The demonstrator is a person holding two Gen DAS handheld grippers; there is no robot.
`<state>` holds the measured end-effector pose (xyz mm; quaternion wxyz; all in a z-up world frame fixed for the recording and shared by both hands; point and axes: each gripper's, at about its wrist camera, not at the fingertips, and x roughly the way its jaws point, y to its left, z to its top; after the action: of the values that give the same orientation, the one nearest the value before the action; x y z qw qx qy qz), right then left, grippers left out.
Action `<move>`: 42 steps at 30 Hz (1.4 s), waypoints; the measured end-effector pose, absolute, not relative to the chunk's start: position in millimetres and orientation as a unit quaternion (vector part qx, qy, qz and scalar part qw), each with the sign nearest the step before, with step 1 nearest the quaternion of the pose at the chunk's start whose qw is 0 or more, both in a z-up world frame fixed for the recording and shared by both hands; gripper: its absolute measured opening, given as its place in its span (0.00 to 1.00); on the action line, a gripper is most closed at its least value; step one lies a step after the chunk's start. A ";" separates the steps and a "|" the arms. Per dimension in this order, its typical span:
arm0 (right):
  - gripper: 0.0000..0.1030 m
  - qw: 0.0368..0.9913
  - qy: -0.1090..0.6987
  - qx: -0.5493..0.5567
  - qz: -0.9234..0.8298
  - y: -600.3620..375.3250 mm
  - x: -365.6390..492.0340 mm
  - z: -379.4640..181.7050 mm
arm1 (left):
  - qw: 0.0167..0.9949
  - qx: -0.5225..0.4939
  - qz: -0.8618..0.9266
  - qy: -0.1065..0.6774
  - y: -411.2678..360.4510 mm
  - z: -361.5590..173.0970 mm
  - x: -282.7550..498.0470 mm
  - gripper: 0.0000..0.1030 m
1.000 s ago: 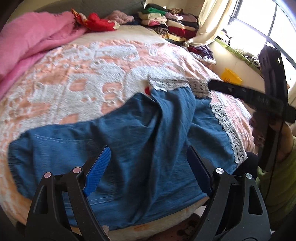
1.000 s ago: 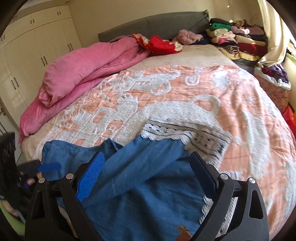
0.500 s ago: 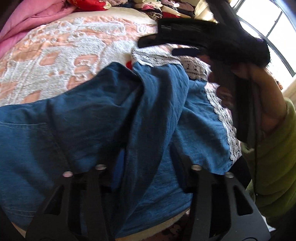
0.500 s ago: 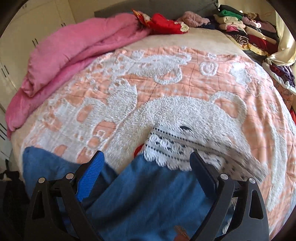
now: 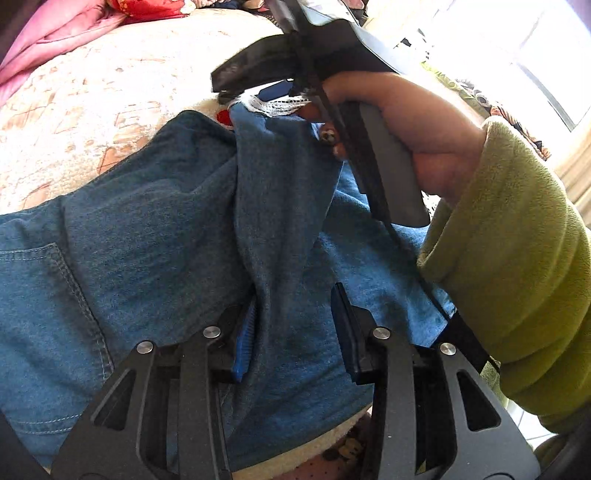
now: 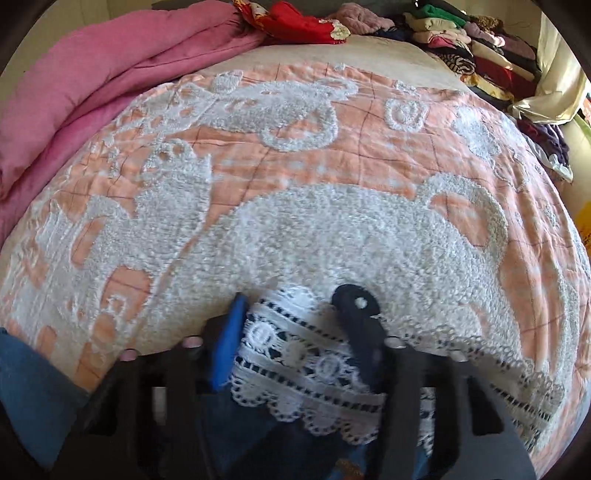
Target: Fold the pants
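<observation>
Blue denim pants [image 5: 147,221] with a white lace hem [image 6: 295,354] lie across the near edge of the bed. My left gripper [image 5: 295,295] is shut on a raised fold of denim near the bed's edge, and the cloth fills the gap between its blue pads. My right gripper [image 6: 291,295] is closing on the hem, with bunched lace between its fingers. In the left wrist view the right gripper [image 5: 264,94] pinches the lace at the far end of the same fold. A hand [image 5: 424,129] in a green sleeve [image 5: 517,240] holds it.
The bed carries a peach and white textured cover [image 6: 295,184]. A pink duvet [image 6: 92,74] is heaped at the far left, red clothing [image 6: 295,22] lies at the head, and stacked folded clothes [image 6: 480,48] sit at the far right. The bed's near edge lies just below my left gripper.
My left gripper sank onto the pants and closed on a fold of denim. My right gripper moved forward and down to the lace hem and narrowed around it.
</observation>
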<state>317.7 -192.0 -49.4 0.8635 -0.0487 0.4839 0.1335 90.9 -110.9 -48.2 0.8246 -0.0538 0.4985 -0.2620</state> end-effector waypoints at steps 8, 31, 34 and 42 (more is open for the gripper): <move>0.12 0.883 0.432 0.039 0.180 -237.2 293.2 -15.2 | 0.829 -0.058 -0.251 0.497 -100.9 -45.9 97.8 0.35; 0.12 0.894 0.350 0.210 0.183 -393.8 128.4 55.2 | 0.869 0.021 -0.211 0.447 -89.4 -24.4 72.3 0.06; 0.12 0.894 0.364 0.201 0.168 -404.4 102.8 45.6 | 0.870 0.021 -0.219 0.442 -87.4 -22.7 65.7 0.06; 0.12 0.880 0.411 0.189 0.144 -413.3 49.8 9.0 | 0.860 0.024 -0.235 0.452 -91.2 -34.0 49.1 0.06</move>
<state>49.8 -413.3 9.0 0.8801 0.1894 0.4108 0.1440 49.1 -91.2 -34.0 0.8603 0.0245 0.4518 -0.2348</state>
